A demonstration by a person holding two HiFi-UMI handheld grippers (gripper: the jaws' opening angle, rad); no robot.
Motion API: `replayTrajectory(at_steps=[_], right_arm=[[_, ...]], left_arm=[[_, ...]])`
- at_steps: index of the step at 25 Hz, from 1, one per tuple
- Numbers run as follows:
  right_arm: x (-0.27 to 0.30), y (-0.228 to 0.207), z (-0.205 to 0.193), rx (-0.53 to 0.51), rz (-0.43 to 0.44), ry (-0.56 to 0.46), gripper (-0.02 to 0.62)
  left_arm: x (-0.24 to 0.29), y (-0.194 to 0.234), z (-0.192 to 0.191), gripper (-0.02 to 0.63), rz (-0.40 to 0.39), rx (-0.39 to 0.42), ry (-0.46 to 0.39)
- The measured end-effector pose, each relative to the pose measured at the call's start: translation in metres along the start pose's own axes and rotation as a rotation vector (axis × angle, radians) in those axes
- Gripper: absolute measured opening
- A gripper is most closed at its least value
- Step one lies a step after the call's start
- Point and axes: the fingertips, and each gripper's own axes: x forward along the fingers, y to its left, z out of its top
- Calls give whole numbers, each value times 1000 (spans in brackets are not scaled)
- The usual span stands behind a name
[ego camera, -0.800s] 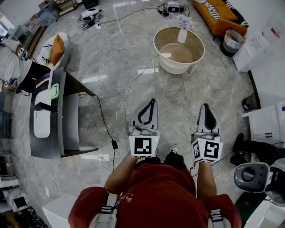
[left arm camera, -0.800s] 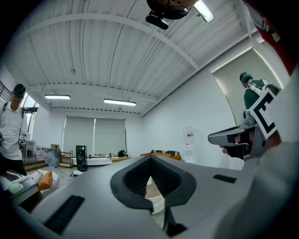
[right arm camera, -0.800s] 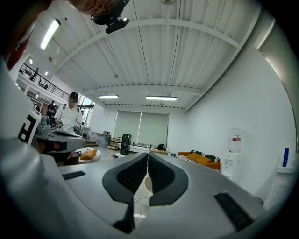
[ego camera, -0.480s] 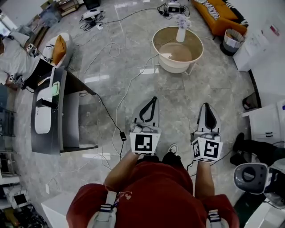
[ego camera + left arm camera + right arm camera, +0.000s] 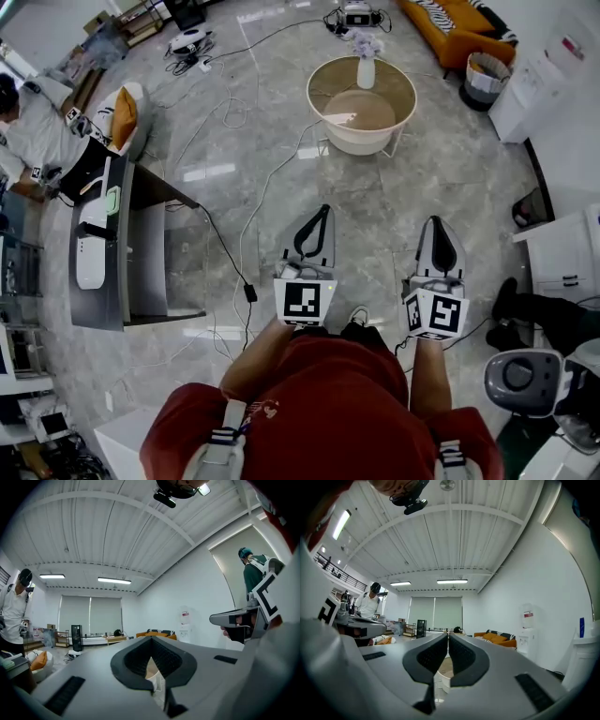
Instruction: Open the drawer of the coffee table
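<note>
Ahead of both hand-held grippers, well apart from their tips, stands the round cream coffee table on a grey marble floor. Its drawer cannot be made out from these views. A white vase with flowers stands on the tabletop, at the edge farthest from the grippers.

Left gripper: held level, jaws closed tip to tip, nothing between them. Through the loop behind the meeting tips, its own view shows only the distant table.

Right gripper: held level beside the left one, jaws drawn together to a thin slit, nothing gripped.

Behind the grippers is the person's red shirt. To the left of the left gripper stands a dark desk. A black cable with its plug lies on the floor between that desk and the left gripper. Beyond the right gripper, past the table, is an orange sofa.
</note>
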Motion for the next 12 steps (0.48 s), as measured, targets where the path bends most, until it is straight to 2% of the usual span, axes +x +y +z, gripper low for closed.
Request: replayTrajectory(at_steps=[4,6,12], right_arm=[[6,-49,-9,5,-6,5,25],[10,-68,-13,9,-8,7,25],[39,-95,-22,16,0,11,25]], left_arm=[[32,-38,-5,12,-6,-43,49],[49,-51,-5,12,-4,-56,34],[89,-63,-13,12,-6,-40,40]])
